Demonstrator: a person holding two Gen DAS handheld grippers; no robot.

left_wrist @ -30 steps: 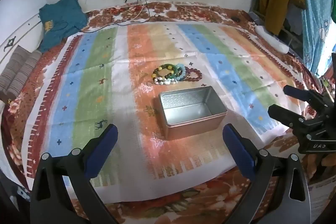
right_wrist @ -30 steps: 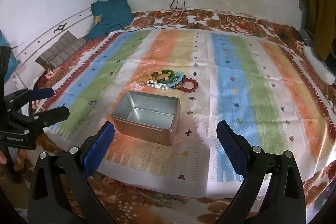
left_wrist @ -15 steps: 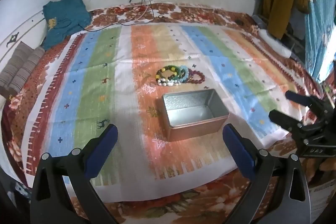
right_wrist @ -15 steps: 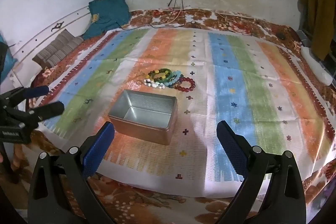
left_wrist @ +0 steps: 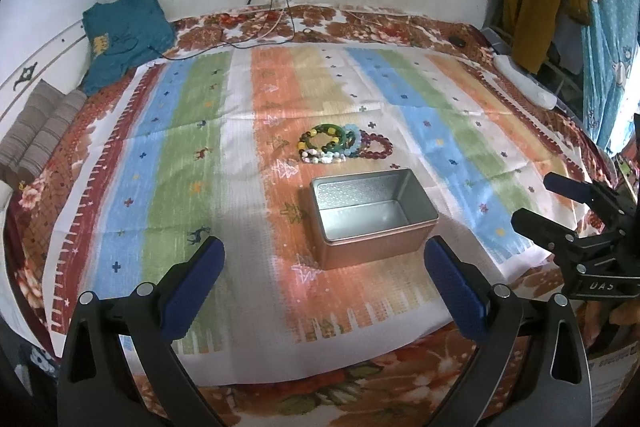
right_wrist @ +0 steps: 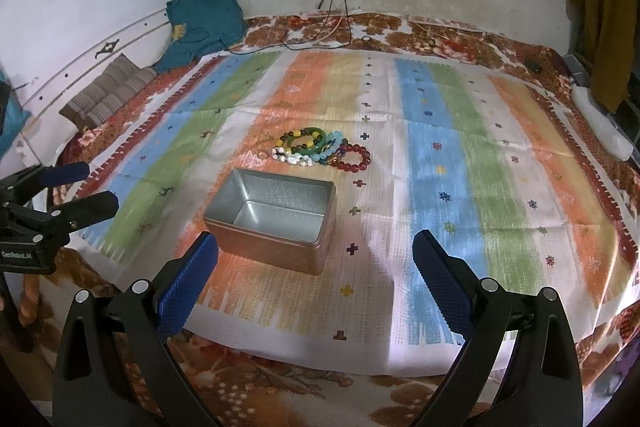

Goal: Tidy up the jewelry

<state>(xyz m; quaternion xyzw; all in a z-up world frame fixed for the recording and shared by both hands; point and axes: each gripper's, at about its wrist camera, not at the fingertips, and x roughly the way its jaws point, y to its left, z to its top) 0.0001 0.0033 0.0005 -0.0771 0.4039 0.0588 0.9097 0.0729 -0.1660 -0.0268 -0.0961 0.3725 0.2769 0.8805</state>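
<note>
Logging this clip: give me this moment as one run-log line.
stage: pre-grasp | left gripper: open, holding nothing | right gripper: open, holding nothing | bracelets: piled on striped cloth behind tin | metal tin: open, nothing inside

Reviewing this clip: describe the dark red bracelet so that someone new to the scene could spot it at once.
Find the striped cloth on the bed, then the open metal tin near its middle. Just beyond the tin lies a cluster of bracelets. The dark red bracelet is the ring of round, glossy beads at the cluster's right end, beside the pale blue one; the others are green, yellow-brown, or white.
</note>
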